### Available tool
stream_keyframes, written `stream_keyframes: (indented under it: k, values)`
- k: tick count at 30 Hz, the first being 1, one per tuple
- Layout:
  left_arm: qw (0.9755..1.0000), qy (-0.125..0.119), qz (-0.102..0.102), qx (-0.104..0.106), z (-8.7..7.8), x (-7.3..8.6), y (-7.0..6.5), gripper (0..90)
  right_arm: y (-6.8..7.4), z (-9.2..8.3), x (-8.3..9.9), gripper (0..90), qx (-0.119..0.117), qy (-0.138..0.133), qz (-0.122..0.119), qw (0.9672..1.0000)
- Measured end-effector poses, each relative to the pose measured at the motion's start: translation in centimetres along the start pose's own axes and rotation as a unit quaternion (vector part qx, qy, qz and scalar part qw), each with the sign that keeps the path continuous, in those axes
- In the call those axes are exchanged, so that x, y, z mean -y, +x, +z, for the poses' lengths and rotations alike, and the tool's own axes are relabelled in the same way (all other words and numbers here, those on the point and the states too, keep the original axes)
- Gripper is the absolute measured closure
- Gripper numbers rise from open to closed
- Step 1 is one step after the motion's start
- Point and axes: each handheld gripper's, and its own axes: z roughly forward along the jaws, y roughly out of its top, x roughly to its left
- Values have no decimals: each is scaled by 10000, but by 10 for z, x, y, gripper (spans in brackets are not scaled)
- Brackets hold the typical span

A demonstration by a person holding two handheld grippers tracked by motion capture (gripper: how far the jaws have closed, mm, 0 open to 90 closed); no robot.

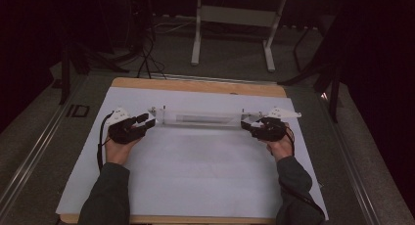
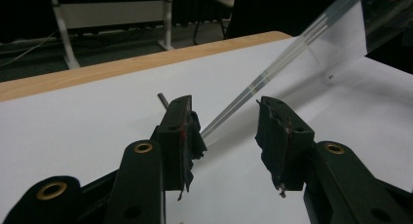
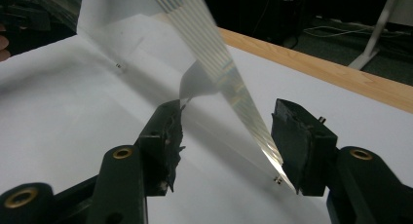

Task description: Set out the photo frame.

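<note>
A long clear acrylic box is seen across the middle of the high view, lying on the white sheet well inside the tabletop edges, with bare sheet spread below it. The left hand-held gripper is met at its left end, jaws apart around the clear edge without pressing. The right hand-held gripper is seen at its right end, jaws apart, one pad against the wall.

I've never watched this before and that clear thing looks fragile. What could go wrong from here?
The clear acrylic frame sits between the open jaws of the left hand-held gripper, so that end could drop onto the white sheet.

At the right hand-held gripper, the panel touches one pad and not the other, so it might tilt or slip.
</note>
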Motion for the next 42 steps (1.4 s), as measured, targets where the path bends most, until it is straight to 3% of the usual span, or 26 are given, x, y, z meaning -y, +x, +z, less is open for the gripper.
stream_keyframes:
  k: [6,11,18,20,21,24,34,39,42]
  values:
    - [9998,50,187,107,10,-6,-8,529,-1,1,-1,448,14,-19,32,10000]
    - [9996,3,221,150,18,-10,-10,520,-2,2,-2,448,28,-33,58,10000]
    - [9994,-35,326,98,27,-16,-15,503,-4,1,-3,464,73,-138,143,9998]
    - [9994,-35,326,98,27,-16,-15,504,-5,0,-3,464,93,-177,190,9996]
    - [9995,-114,300,-25,29,-18,-14,506,-8,-4,-3,518,167,-279,283,9991]
    - [9997,-139,217,-37,31,-19,-13,528,-13,-7,-4,546,145,-296,378,9987]
    - [9995,-198,152,-172,38,-21,-12,527,-15,-2,-6,564,278,-396,260,9985]
    - [9996,-168,167,-184,39,-21,-12,524,-11,8,-4,533,506,-233,-4,9984]
    - [9995,-125,211,-215,40,-21,-13,516,-9,11,-3,519,558,-219,-46,9982]
